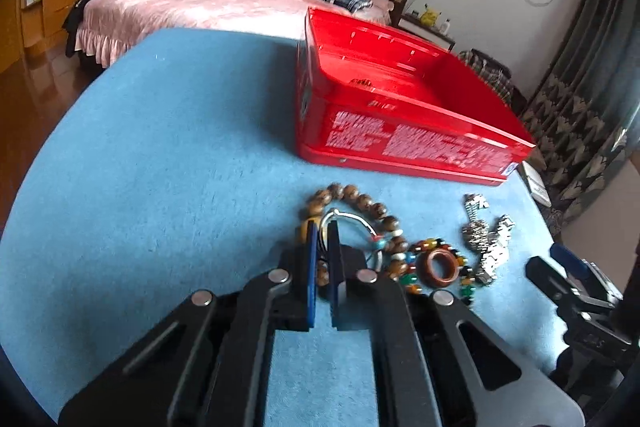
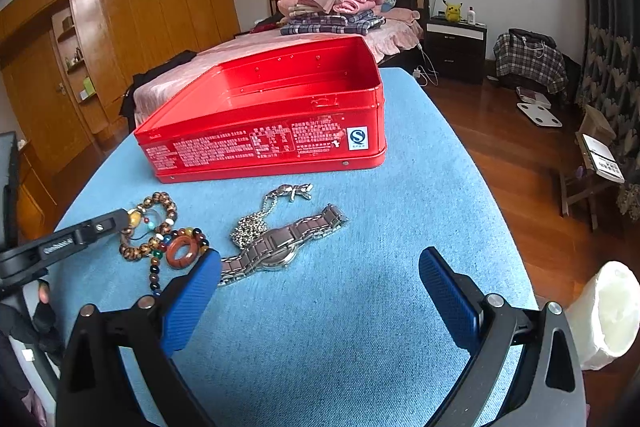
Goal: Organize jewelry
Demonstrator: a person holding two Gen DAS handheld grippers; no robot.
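My left gripper [image 1: 324, 227] is shut on a thin silver bangle [image 1: 354, 218] that lies inside a brown wooden bead bracelet [image 1: 360, 201] on the blue cloth. To the right of it lie a coloured bead bracelet [image 1: 430, 245], a red-brown ring [image 1: 440, 267], a silver chain [image 1: 474, 227] and a metal watch [image 1: 494, 251]. An open red tin [image 1: 400, 131] stands behind them. My right gripper [image 2: 320, 259] hangs open and empty over the cloth, just short of the watch [image 2: 280, 247] and the ring [image 2: 184, 255].
The blue-covered table [image 2: 360, 327] ends close to the right of the tin [image 2: 260, 143], with wooden floor beyond. A white roll [image 2: 604, 315] sits at the table's right edge. A pink bed [image 1: 200, 3] stands behind the table.
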